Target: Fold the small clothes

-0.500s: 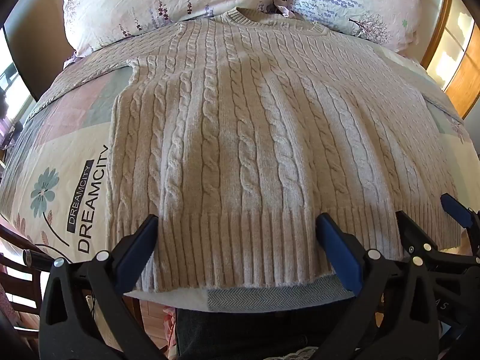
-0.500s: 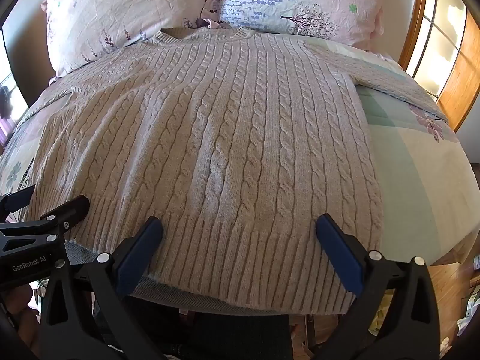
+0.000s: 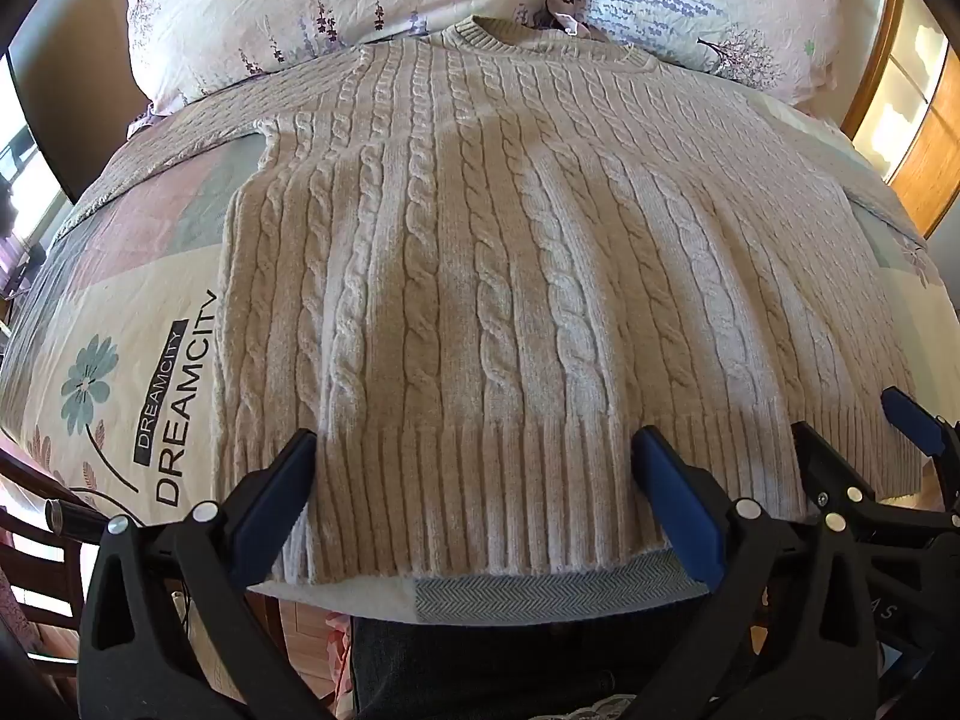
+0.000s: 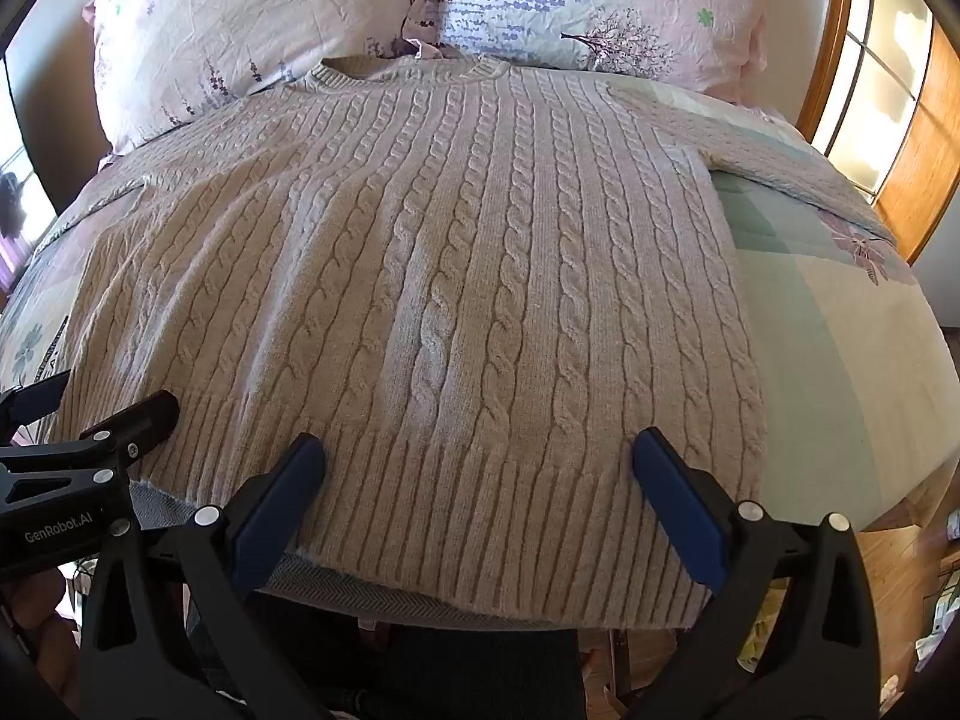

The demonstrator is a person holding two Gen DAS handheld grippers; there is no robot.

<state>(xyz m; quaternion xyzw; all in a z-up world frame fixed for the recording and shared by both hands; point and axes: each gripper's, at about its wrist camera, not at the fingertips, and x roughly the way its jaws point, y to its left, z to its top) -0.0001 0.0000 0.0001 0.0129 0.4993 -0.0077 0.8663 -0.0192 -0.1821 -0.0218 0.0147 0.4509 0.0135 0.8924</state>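
A beige cable-knit sweater (image 3: 510, 276) lies flat and face up on the bed, collar toward the pillows, ribbed hem toward me; it also shows in the right wrist view (image 4: 456, 276). My left gripper (image 3: 474, 504) is open and empty, its blue pads spread over the left part of the hem. My right gripper (image 4: 480, 504) is open and empty over the right part of the hem. Each gripper shows in the other's view: the right gripper (image 3: 864, 450) at the right edge, the left gripper (image 4: 78, 420) at the left edge.
Two floral pillows (image 3: 336, 12) (image 4: 600, 6) lie at the head of the bed. The patterned bedspread (image 3: 138, 360) with DREAMCITY print shows to the left and also to the right (image 4: 840, 360). A wooden window frame (image 4: 840, 60) stands at the right.
Both grippers have crept slightly forward over the hem. The sweater has not moved.
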